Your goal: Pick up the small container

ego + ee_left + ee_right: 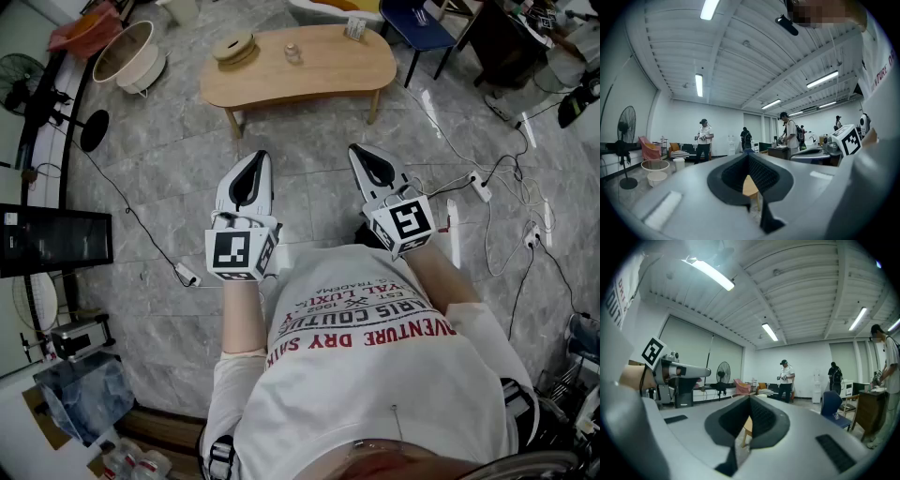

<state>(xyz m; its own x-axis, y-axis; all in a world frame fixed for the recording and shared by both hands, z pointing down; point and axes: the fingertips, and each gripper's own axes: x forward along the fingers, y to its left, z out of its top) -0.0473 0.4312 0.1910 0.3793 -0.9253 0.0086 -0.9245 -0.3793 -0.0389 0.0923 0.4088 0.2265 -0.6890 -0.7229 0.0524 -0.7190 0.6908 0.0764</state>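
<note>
Both grippers are held level in front of the person's chest, side by side, pointing ahead toward a low wooden table [328, 77]. The left gripper [255, 159] and the right gripper [362, 152] each have their marker cube nearest the body and a bare forearm behind. In the left gripper view the jaws meet at their tips with nothing between them. The right gripper view shows the same, jaws together and empty, with a sliver of tan tabletop showing past them. The small container [292, 53] stands upright on the table, well apart from both grippers. It looks clear and glassy, and sits between a round wooden object [232, 47] and a small box [354, 28] by the far edge.
</note>
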